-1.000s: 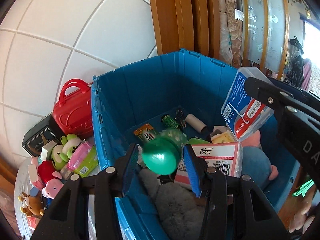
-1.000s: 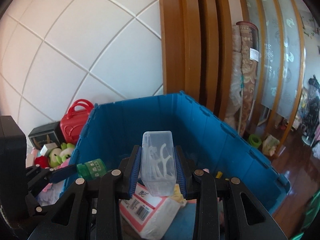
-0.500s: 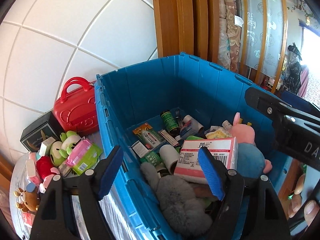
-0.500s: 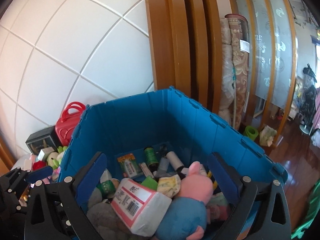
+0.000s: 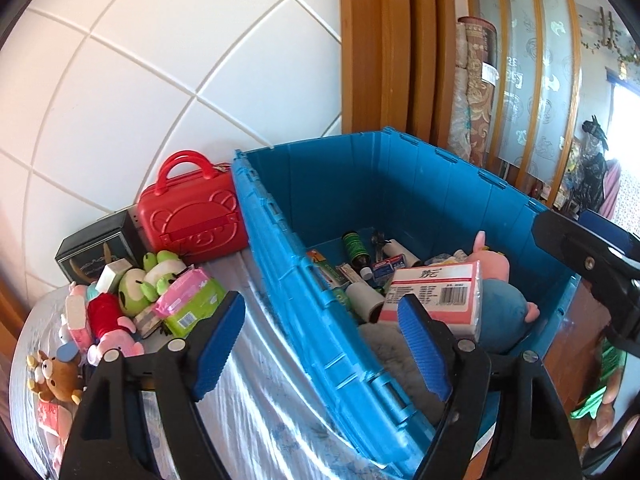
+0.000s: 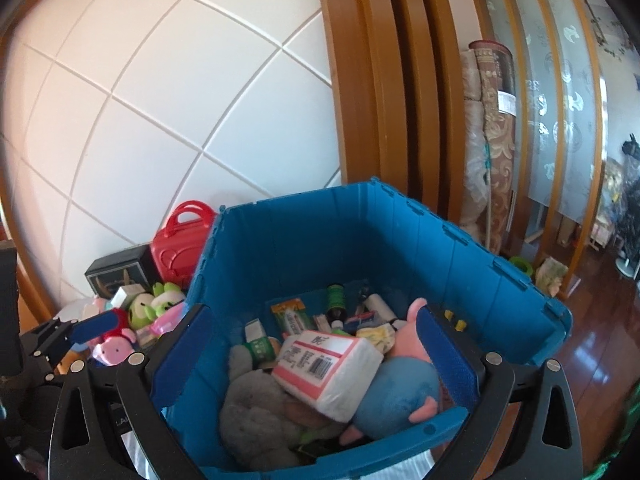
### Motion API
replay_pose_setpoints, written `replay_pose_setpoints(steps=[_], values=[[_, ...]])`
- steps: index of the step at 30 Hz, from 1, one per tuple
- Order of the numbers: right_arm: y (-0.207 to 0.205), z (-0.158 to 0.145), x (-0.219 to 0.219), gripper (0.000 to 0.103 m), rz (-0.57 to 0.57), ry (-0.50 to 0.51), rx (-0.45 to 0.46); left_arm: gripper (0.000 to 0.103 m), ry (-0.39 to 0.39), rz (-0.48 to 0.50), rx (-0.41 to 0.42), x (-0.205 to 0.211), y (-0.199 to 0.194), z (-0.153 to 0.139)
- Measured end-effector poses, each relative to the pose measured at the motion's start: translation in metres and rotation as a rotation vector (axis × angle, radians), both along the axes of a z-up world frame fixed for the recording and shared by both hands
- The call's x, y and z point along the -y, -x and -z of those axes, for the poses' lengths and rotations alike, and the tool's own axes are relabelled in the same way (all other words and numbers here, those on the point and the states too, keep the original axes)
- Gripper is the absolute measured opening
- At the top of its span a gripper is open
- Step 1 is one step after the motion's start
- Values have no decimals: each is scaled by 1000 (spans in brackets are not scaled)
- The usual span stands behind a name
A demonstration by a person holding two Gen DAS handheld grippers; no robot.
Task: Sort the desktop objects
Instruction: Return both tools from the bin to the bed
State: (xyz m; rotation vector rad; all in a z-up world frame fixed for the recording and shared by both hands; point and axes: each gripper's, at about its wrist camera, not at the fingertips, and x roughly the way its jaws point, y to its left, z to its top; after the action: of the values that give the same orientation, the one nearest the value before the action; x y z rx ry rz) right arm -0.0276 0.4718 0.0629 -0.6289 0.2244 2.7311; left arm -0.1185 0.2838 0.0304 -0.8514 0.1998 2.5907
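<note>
Our 2 grippers, left [image 5: 322,342] and right [image 6: 316,354], gape wide, holding nothing. Below sits a ribbed blue plastic box [image 6: 400,236]. Inside lie a fuzzy grey toy [image 6: 256,404] and a shiny tissue pack [image 6: 328,364].

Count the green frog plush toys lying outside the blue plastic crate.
2. Both green frog plush toys sit together on the table, left of the blue plastic crate; the pile may hide more.

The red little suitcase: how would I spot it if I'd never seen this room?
Find the big blue crate by the white tiled wall. The red case stands just outside its left wall, behind the toy pile. It alone is hard, glossy red plastic with looped handles.
</note>
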Motion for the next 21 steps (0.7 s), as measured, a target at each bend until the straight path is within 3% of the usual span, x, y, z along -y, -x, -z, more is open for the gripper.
replay_pose_setpoints(steps=[13,21], values=[[37,1,115,103,-233,-47,18,79,-28,-214,30,123,0,16],[89,29,203,103,-406,-48,111,79,-1,-397,121,231,3,53]])
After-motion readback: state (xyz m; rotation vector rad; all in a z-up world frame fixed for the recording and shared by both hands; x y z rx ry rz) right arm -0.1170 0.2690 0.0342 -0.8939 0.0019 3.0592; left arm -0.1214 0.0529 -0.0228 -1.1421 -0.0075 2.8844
